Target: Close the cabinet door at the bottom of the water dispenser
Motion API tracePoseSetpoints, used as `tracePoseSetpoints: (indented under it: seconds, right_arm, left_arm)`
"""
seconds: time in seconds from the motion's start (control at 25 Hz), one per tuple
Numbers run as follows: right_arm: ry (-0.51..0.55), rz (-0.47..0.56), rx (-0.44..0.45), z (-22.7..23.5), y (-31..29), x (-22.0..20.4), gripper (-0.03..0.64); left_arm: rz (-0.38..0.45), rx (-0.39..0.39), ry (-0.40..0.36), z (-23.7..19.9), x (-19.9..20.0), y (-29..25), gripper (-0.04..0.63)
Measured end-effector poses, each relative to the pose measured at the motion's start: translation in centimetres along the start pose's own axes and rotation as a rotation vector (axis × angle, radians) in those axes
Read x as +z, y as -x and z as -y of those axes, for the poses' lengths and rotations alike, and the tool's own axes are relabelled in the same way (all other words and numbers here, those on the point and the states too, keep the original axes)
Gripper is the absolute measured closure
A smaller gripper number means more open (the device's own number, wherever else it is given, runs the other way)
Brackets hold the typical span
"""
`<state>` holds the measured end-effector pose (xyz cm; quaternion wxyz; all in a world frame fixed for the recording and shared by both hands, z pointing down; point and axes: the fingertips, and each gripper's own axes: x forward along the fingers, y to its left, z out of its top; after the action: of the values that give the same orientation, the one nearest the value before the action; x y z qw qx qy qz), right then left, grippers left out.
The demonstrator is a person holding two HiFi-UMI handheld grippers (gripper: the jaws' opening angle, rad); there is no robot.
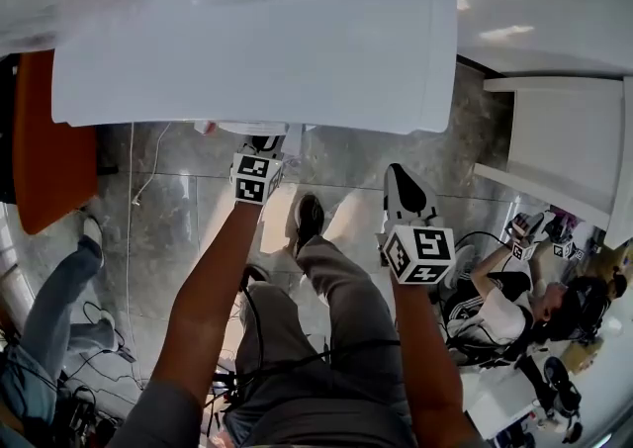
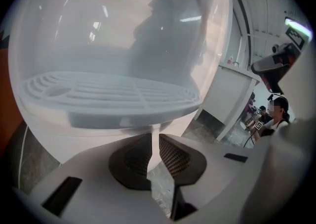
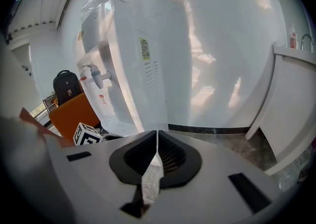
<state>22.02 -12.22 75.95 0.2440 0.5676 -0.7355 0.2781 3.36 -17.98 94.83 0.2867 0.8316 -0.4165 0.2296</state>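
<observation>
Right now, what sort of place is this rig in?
Probably a shared indoor workspace or lab with a pantry corner, not a home. A white water dispenser stands on a polished stone floor, loose cables trail across that floor, and a seated person nearby holds a similar marker cube.

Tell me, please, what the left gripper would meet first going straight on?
Most likely the water dispenser, on its white front just below the drip tray; depth is unclear.
</observation>
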Motion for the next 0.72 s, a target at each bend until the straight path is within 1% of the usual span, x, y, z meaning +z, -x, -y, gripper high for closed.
tracePoseSetpoints:
  seconds: [0.24,0.36,0.48,0.56,0.72]
  right_arm:
    - [-0.006,0.011,0.0,-0.1,0.4,1.3,0.584]
    - [-0.011,0.014,0.014,-1.1,1.1,2.4,0.584]
    - [-0.015,0.022,0.029,-2.2,2.0,3.8,0.584]
    - [-0.024,0.028,0.04,-3.0,2.8,4.8,0.584]
    - [-0.028,0.053,0.062,-4.7,4.8,7.6,0.584]
  left_arm:
    - [-0.057,-0.058,-0.036,1.0,-0.4,1.0,0.552]
    - [-0.1,-0.057,-0.022,1.5,-1.3,3.4,0.552]
    - [-0.12,-0.047,-0.003,1.9,-1.6,6.3,0.552]
    - [-0.121,-0.045,0.007,2.2,-1.2,8.6,0.552]
    - [-0.077,-0.015,0.035,2.1,1.7,13.5,0.552]
